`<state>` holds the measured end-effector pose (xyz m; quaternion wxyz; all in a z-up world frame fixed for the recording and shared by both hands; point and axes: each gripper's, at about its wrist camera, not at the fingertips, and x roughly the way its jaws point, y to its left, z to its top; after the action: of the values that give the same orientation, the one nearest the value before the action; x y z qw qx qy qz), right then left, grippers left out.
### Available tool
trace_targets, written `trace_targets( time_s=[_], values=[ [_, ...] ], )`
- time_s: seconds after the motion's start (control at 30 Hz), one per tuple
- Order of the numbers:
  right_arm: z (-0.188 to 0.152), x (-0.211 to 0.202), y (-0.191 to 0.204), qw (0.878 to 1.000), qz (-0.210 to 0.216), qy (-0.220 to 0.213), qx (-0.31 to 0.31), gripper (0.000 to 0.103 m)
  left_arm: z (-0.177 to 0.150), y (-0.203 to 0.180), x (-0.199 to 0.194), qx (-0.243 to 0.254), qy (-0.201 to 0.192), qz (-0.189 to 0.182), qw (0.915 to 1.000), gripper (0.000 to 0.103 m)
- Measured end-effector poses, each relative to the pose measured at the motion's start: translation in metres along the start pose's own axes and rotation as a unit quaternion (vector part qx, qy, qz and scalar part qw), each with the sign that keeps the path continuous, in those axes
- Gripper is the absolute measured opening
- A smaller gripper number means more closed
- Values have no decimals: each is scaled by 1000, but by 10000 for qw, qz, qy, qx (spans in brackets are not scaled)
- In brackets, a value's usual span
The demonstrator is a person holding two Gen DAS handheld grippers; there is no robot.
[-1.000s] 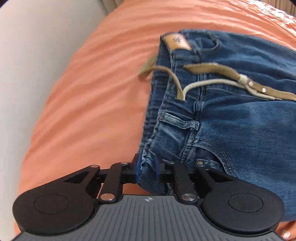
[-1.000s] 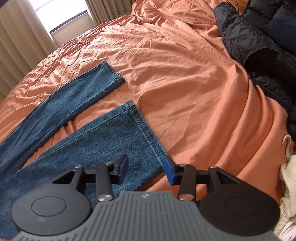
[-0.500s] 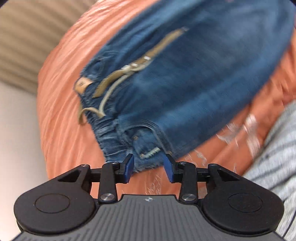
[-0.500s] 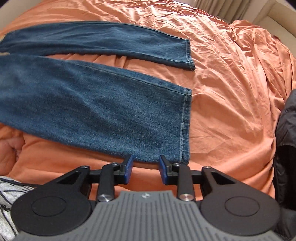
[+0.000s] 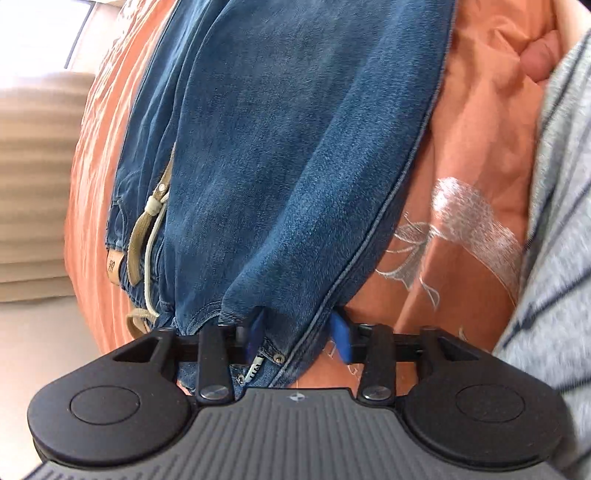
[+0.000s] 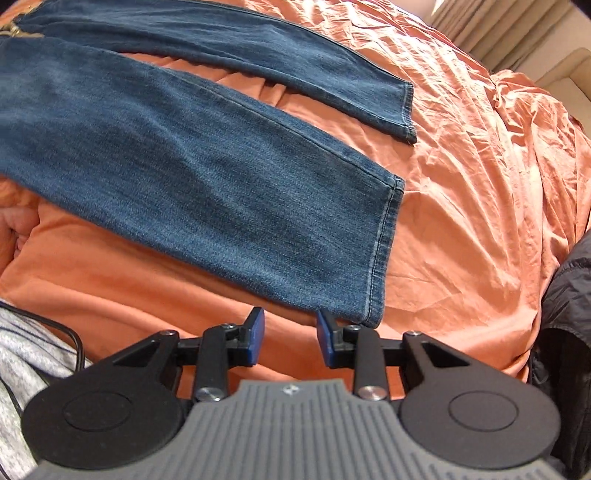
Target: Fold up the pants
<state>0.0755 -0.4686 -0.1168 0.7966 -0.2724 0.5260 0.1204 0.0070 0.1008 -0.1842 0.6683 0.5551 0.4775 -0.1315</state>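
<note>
Blue jeans [image 5: 288, 147] lie spread on an orange bedsheet [image 6: 480, 184]. In the left wrist view my left gripper [image 5: 295, 334] is at the waistband's near corner, with denim bunched between its open blue pads; a tan drawstring [image 5: 144, 229] and leather patch [image 5: 112, 267] show at left. In the right wrist view both legs [image 6: 207, 177] lie flat, side by side. My right gripper [image 6: 290, 338] is open and empty, just short of the near leg's hem corner [image 6: 369, 310].
A black puffer jacket [image 6: 569, 295] lies at the right edge of the bed. The person's grey striped clothing [image 5: 554, 258] is close on the near side, with a black cable [image 6: 55, 328] over it. Curtains [image 6: 498, 33] hang beyond the bed.
My left gripper let go of the waistband, opened, swung round and now straddles the waistband's near corner. My right gripper moved round to the near leg's hem and stays open.
</note>
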Motion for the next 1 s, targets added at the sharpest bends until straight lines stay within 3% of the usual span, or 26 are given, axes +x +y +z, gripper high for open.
trace_targets(
  time_s=[0.03, 0.1, 0.17, 0.27, 0.33, 0.47, 0.7, 0.73, 0.77, 1.0],
  values=[
    [-1, -2, 3, 9998, -9, -15, -184, 27, 0, 5, -3, -244, -60, -44, 9997, 11],
    [-2, -4, 9, 9987, -7, -41, -512, 27, 2, 23, -13, -942, -199, -25, 9954, 8],
    [-1, -5, 17, 9965, -18, -62, -831, 27, -2, 44, -28, -1719, -460, 60, 9840, 7],
    [3, 0, 26, 9924, -19, -99, -1229, 27, -5, 80, -53, -3051, -844, 216, 9483, 7],
    [7, 3, 29, 9903, -76, -133, -1381, 27, -5, 100, -68, -3668, -997, 240, 9246, 7],
    [18, 10, 32, 9882, -72, -146, -1526, 27, 4, 134, -78, -4302, -1052, 96, 8965, 7],
    [21, 23, 30, 9871, -196, -19, -1589, 26, 8, 158, -81, -4787, -1042, 6, 8718, 7],
    [21, 22, 28, 9881, -189, -62, -1523, 14, 8, 158, -80, -4826, -1031, -1, 8697, 7],
    [21, 20, 26, 9886, -218, -152, -1480, 0, 8, 159, -79, -4856, -1027, -7, 8682, 7],
    [52, -18, -15, 9903, -651, -993, -716, 0, 10, 172, -81, -4890, -1051, 172, 8658, 6]
  ],
)
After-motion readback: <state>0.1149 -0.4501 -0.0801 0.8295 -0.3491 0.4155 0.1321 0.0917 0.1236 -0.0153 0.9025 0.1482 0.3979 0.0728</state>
